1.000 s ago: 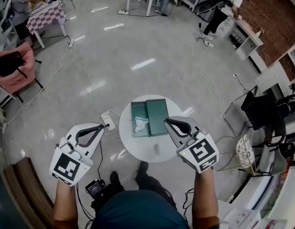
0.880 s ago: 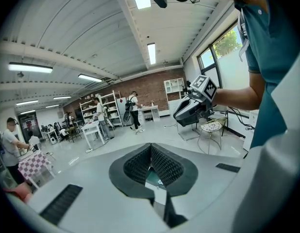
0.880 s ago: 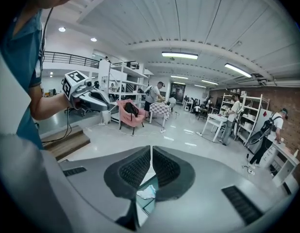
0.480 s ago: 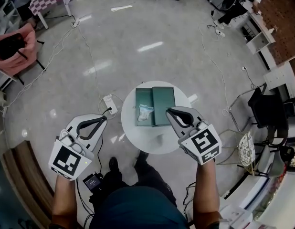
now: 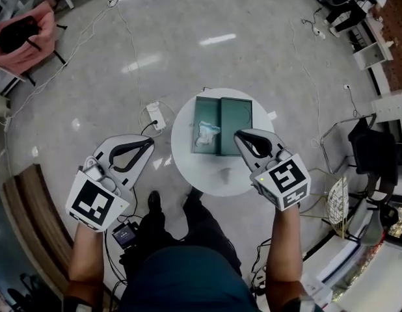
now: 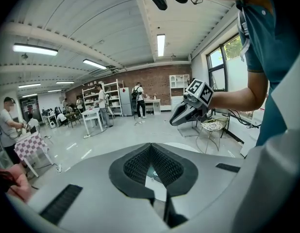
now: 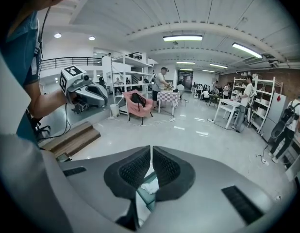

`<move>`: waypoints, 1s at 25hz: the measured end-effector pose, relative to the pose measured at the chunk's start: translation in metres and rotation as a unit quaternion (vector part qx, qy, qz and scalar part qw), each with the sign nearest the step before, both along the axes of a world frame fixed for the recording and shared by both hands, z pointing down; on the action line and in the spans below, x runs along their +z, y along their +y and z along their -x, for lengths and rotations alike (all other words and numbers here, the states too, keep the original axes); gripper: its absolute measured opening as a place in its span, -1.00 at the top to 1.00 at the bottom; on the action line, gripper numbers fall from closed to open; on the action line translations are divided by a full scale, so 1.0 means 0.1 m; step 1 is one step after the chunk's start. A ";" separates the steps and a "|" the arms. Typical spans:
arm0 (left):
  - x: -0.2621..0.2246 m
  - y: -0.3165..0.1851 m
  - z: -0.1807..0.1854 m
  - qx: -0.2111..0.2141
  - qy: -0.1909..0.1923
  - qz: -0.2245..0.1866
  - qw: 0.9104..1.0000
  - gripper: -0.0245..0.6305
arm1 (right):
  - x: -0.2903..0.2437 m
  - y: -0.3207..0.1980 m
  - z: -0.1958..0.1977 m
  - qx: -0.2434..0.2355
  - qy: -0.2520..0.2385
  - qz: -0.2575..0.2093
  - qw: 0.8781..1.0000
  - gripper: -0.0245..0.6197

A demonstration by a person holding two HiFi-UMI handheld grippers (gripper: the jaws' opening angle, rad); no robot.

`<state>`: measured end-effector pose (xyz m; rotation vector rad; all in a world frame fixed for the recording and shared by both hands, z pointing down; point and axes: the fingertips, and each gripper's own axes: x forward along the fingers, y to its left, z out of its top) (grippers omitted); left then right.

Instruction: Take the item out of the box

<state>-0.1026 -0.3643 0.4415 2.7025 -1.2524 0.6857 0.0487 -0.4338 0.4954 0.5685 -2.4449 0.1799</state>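
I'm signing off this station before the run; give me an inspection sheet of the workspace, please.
Surface: round white table, mostly bare.
Job's things: open green box on it, white crumpled item in its left half.
Clutter: small pale object near the table's front, unidentifiable.
Grippers: left gripper and right gripper both shut, empty.
Cables: white power strip and cables on the floor.
Surroundings: pink chair with black bag.

Probably lab: brick wall (image 6: 155,83), shelving racks (image 6: 93,99)
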 end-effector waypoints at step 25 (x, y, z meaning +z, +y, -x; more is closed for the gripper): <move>1.98 -0.66 0.12 -0.025 0.025 0.066 0.997 0.87 | 2.31 -0.72 0.20 -0.033 0.050 0.071 0.996 0.80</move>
